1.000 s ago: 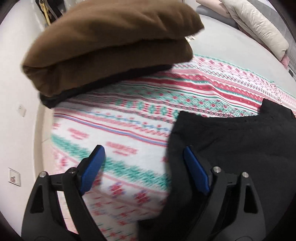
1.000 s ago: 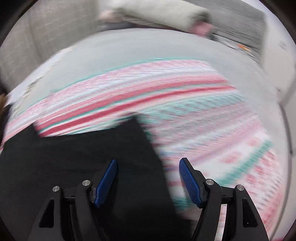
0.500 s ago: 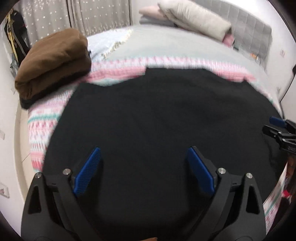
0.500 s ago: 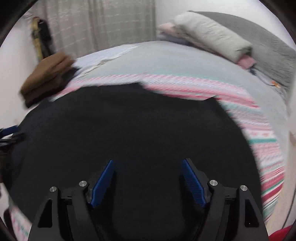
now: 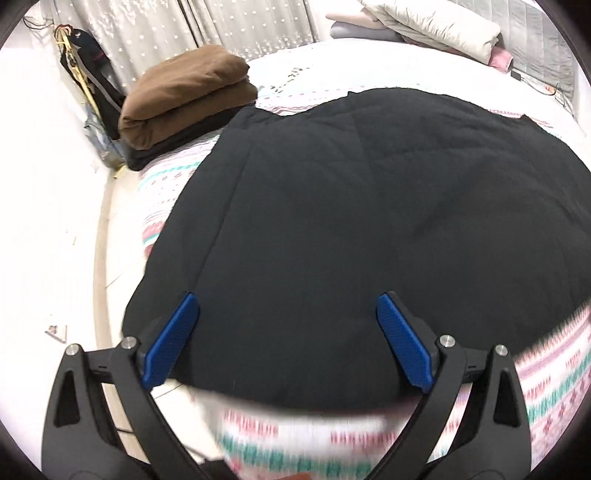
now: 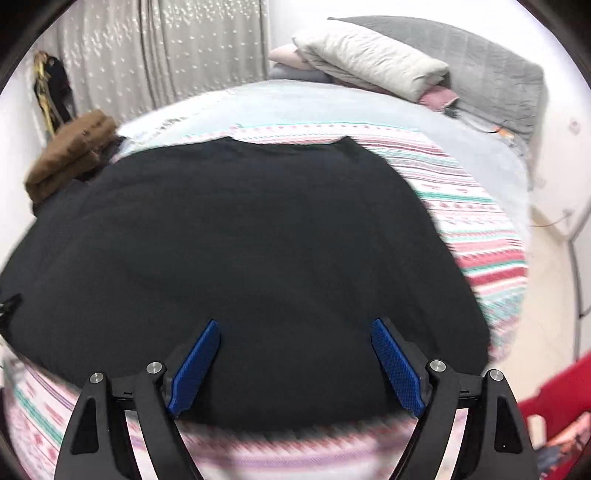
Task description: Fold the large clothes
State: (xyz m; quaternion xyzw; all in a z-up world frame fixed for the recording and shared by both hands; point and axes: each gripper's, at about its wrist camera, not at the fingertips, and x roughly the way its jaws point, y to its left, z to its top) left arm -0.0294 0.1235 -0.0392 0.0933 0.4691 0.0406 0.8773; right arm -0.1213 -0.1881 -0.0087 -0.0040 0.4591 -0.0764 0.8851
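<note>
A large black garment [image 5: 351,221] lies spread flat on a bed covered by a pink, green and white patterned blanket [image 5: 546,391]. It also fills the right wrist view [image 6: 240,251]. My left gripper [image 5: 288,339] is open and empty, held above the garment's near edge toward its left side. My right gripper [image 6: 295,365] is open and empty, above the near edge toward the right side. Neither gripper touches the cloth.
A folded brown garment on a black one [image 5: 184,96] sits at the bed's far left corner, also in the right wrist view [image 6: 70,155]. Pillows and bedding [image 6: 373,62] lie at the headboard. Curtains [image 5: 221,26] hang behind. A red object [image 6: 561,402] is at the lower right.
Both grippers have pulled back and up from close over the blanket and garment edge. The whole black garment now shows spread out. Both grippers stayed open.
</note>
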